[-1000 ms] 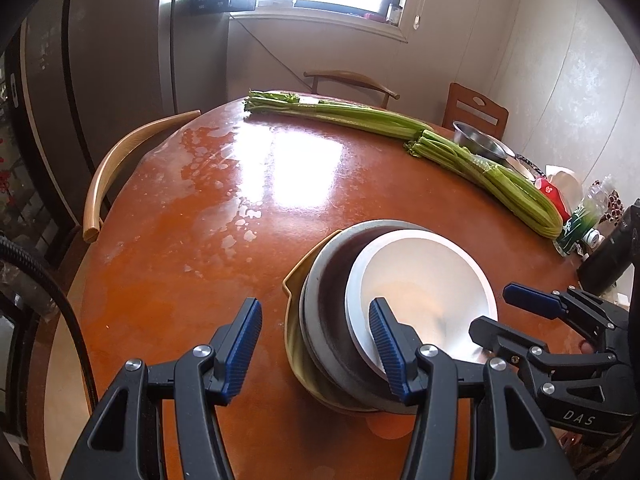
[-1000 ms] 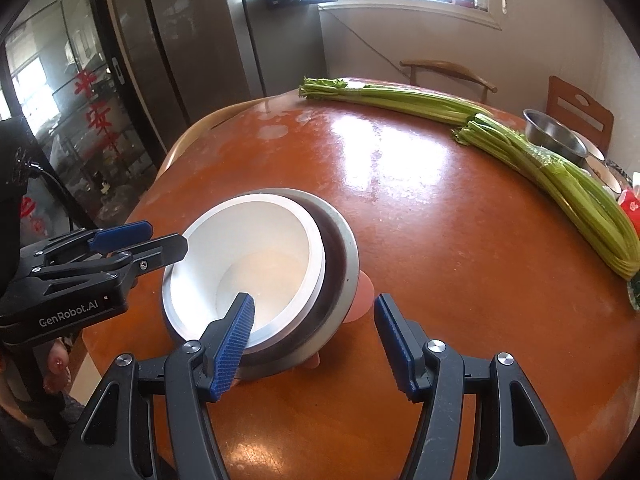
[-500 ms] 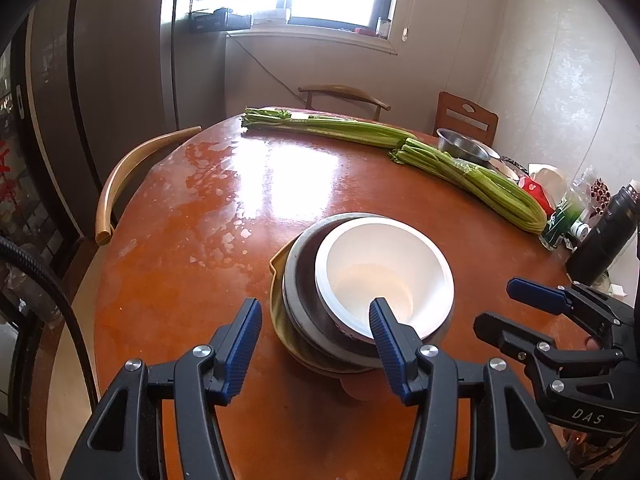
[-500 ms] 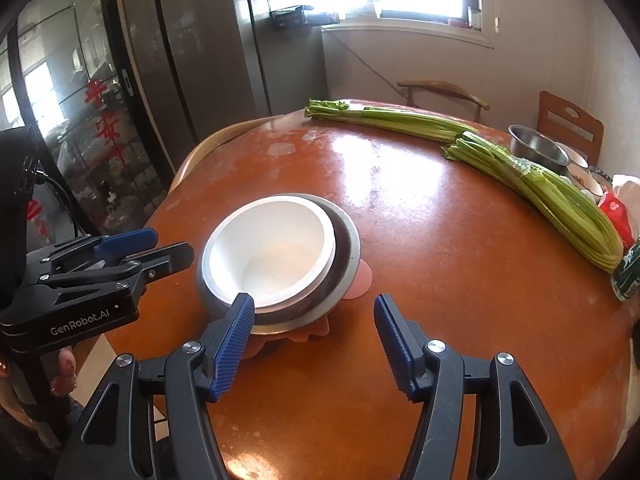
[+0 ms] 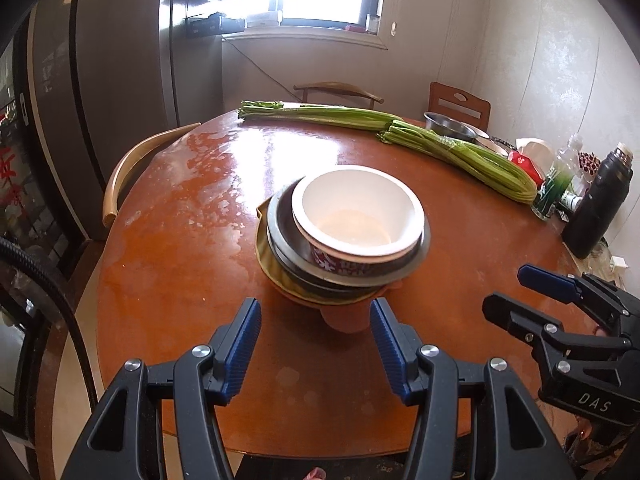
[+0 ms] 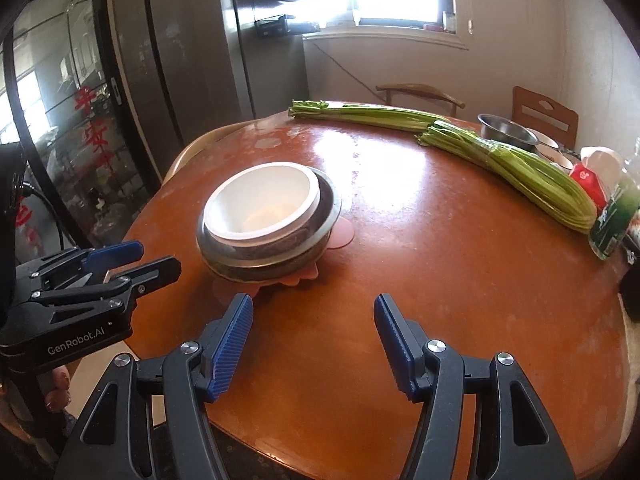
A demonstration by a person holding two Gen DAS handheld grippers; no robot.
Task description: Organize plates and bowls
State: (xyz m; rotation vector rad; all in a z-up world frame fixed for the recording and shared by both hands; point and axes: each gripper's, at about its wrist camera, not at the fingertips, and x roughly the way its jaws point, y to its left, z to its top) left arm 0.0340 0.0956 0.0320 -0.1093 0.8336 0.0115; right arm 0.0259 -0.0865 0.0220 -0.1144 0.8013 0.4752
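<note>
"GenRobot.AI" is being shown on the left gripper (image 6: pixel 104 264), "DAS" on the right gripper (image 5: pixel 532 292); both are being held apart, empty, near the stacked bowls (image 5: pixel 352 240).

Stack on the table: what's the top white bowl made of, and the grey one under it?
White bowl: looks like glazed ceramic, though plastic is possible; smooth glossy white inside, printed dark red band outside. Grey bowl beneath: probably stainless steel; thin rolled rim with a dull metallic sheen.
</note>
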